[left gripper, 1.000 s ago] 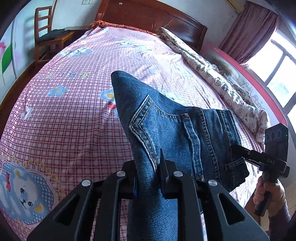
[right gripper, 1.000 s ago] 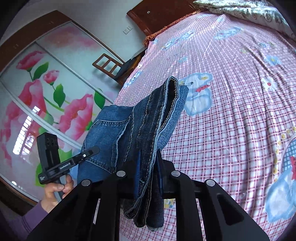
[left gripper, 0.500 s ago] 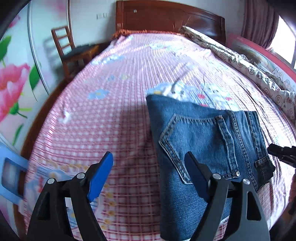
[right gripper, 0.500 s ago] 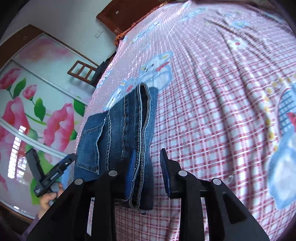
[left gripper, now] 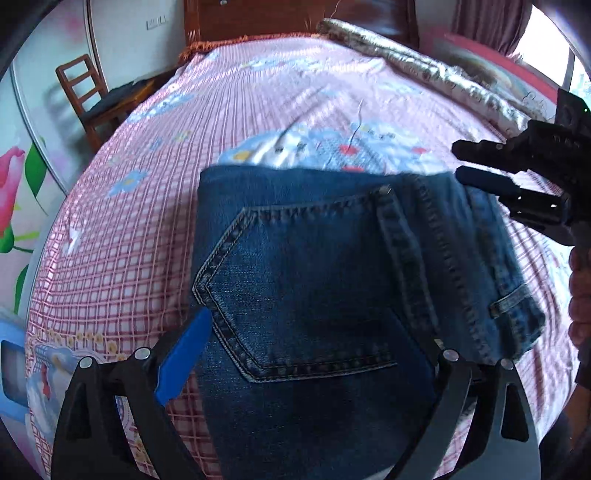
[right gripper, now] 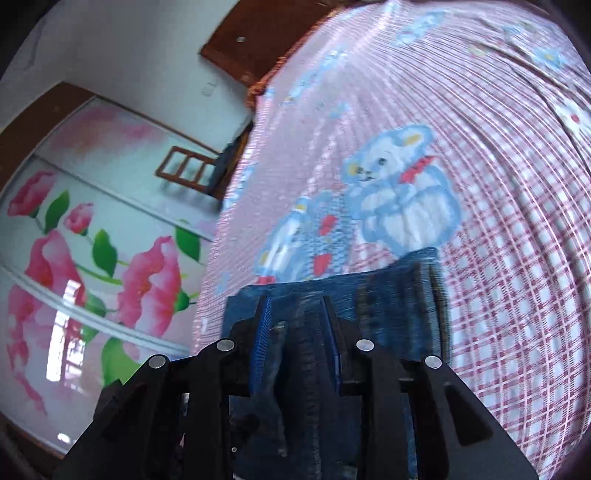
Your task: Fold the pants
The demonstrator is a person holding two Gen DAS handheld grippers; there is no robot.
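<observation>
Folded jeans: lying flat on the pink checked bedspread, back pocket facing up, near the foot end of the bed. The bundle's long axis is running across the bed, with the belt-loop end pointing towards the right gripper.

Left gripper: jaws have just been opening and are standing wide apart, straddling the denim with the pocket between them; the blue pads are not pressing on the cloth.

Right gripper: jaws are parted by a narrow gap and hovering at the edge of the jeans. Blur is hiding whether the pads are touching the fabric; no firm grip is showing.

Left wrist view only: the right gripper seen from outside at the far right corner of the bundle, a hand on its handle, a rolled patterned quilt along the far side, a curtain, a wooden headboard.

Right wrist view only: a printed bear on the spread just beyond the jeans, and wardrobe doors with pink flowers.

Both views: a wooden chair standing beside the bed, well apart from the jeans.
</observation>
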